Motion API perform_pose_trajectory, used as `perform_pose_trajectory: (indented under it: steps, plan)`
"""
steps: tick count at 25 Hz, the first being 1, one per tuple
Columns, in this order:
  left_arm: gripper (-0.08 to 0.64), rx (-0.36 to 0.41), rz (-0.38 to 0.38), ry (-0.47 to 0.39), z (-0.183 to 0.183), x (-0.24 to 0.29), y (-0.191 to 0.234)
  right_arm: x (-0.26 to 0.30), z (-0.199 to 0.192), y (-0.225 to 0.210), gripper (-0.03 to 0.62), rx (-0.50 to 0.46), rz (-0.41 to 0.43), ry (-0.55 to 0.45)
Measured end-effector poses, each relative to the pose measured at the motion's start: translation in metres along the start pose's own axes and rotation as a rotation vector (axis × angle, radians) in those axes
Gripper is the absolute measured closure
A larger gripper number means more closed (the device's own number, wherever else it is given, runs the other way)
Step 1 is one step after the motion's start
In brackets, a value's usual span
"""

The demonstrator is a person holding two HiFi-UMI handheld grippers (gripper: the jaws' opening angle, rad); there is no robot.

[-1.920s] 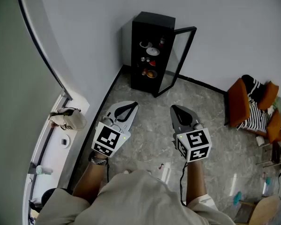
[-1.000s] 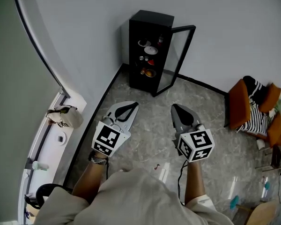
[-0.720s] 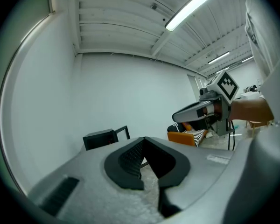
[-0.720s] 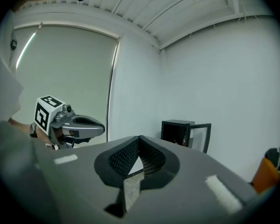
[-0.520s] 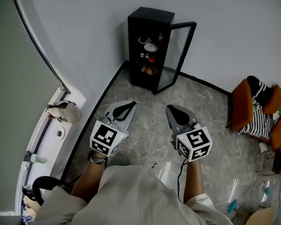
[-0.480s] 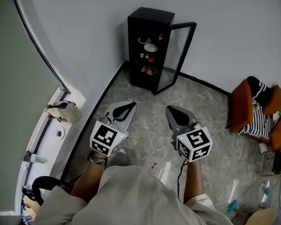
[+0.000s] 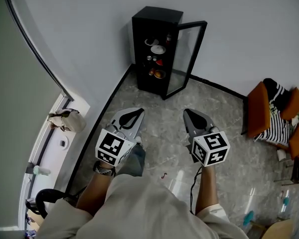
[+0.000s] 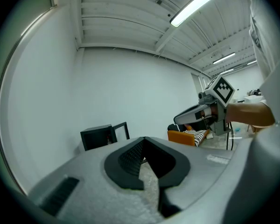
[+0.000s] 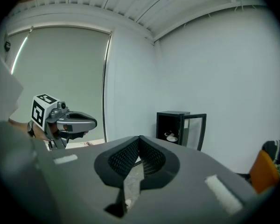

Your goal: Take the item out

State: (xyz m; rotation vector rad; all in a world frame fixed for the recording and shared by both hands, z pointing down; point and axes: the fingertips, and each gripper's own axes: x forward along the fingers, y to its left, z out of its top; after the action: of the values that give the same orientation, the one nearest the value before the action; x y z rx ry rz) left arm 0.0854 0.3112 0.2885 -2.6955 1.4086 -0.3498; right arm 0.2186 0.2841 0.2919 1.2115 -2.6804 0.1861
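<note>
Items inside open black cabinet, grey floor; left tool, right tool clenched, empty.

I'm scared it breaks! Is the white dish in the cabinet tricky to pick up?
The white dish looks like hard crockery, so probably stiff and breakable. It seems smooth, maybe slippery. Other small things crowd the cabinet, so bumps seem likely.

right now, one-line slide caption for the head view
Shut, empty left gripper and right gripper face a tall black cabinet whose glass door stands open.
</note>
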Motion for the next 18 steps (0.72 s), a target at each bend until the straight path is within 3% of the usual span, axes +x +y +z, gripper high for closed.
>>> perform_pose_trajectory:
  steps: [10, 18]
  plan:
    - [0.555, 0.016, -0.021, -0.025, -0.001, 0.028, 0.024, 0.029, 0.009, -0.017, 0.584, -0.029, -0.047, -0.006]
    - [0.555, 0.026, -0.032, -0.033, -0.006, 0.078, 0.075, 0.08, 0.02, -0.052, 0.584, -0.042, -0.079, -0.034]
